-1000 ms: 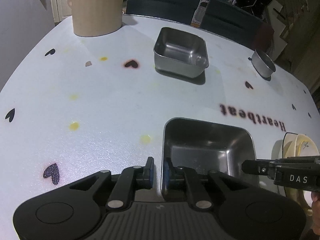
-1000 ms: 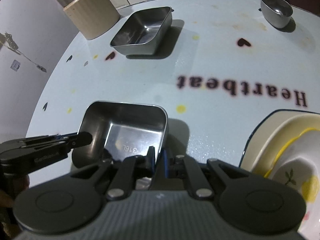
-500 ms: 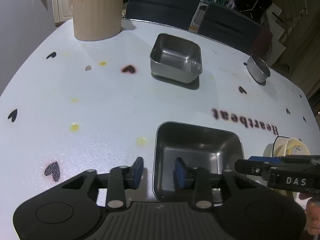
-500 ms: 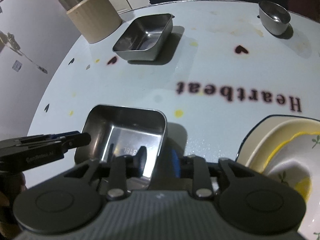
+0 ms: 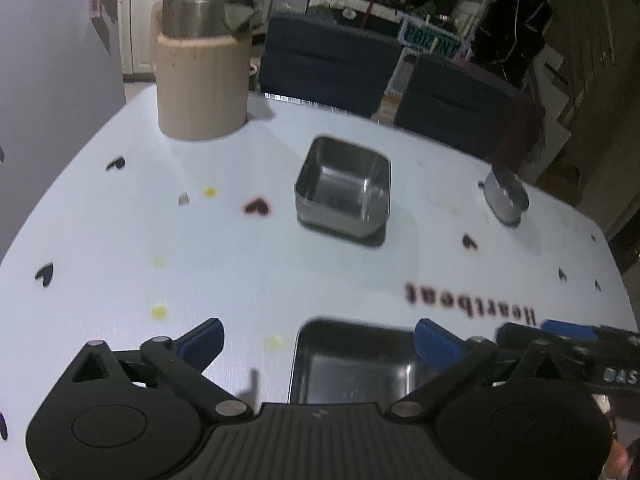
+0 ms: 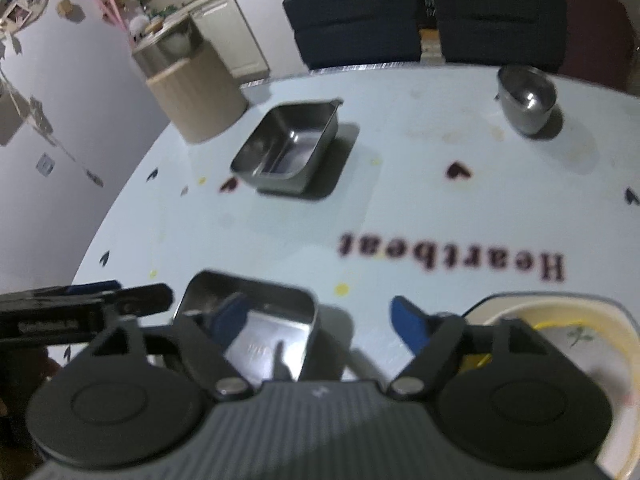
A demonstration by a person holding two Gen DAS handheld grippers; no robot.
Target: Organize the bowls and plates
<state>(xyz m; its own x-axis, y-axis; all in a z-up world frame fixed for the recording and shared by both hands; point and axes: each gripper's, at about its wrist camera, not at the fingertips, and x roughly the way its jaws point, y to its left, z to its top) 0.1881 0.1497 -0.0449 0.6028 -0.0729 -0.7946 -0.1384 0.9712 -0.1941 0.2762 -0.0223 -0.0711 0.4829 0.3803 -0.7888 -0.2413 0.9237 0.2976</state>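
Observation:
A square steel tray sits on the white table just below both grippers. My left gripper hangs above its left rim with its jaws opening wide, and the blue pads touch nothing. In the right wrist view, my right gripper is likewise opening over the right rim of the same tray, pads clear of the metal. A second steel tray stands farther back at mid-table. Beyond it to the right is a small round steel bowl. A cream plate stack with a yellow-rimmed dish lies at the near right.
A beige jug with a steel lid stands at the far left corner. Dark chairs line the table's far edge. The left gripper shows at the right view's left edge, and the right gripper at the left view's right edge.
Both grippers were shut on the near tray's opposite rims. They have opened wide and risen, leaving the tray resting on the table.

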